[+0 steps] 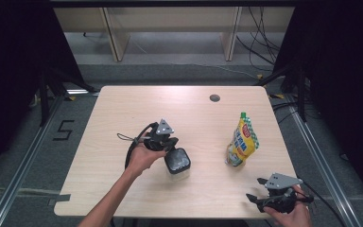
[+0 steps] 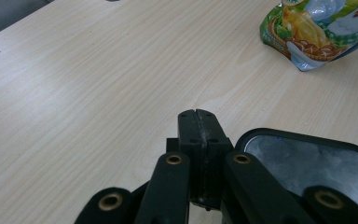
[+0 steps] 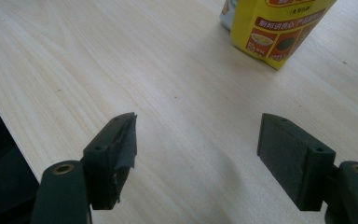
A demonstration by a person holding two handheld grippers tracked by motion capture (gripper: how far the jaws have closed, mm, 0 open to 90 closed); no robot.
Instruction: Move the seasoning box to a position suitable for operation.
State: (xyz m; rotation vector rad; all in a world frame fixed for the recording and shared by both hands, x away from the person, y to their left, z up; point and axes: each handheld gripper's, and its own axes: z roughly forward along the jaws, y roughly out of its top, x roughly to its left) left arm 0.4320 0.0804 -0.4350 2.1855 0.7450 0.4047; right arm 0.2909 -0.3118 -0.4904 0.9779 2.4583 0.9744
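Left gripper (jaws together) low, perhaps touching table

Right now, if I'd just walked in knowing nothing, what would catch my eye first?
Probably the bright yellow pouch standing at the right of the pale wooden table. Next, the black-rimmed container near the middle, right beside the left claw, which is shut. The right claw is open at the table's near right corner, pointing towards the pouch.

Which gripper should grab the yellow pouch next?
Right, probably. The right gripper is open, empty and nearer the yellow pouch; the left gripper is shut beside the black-rimmed container.
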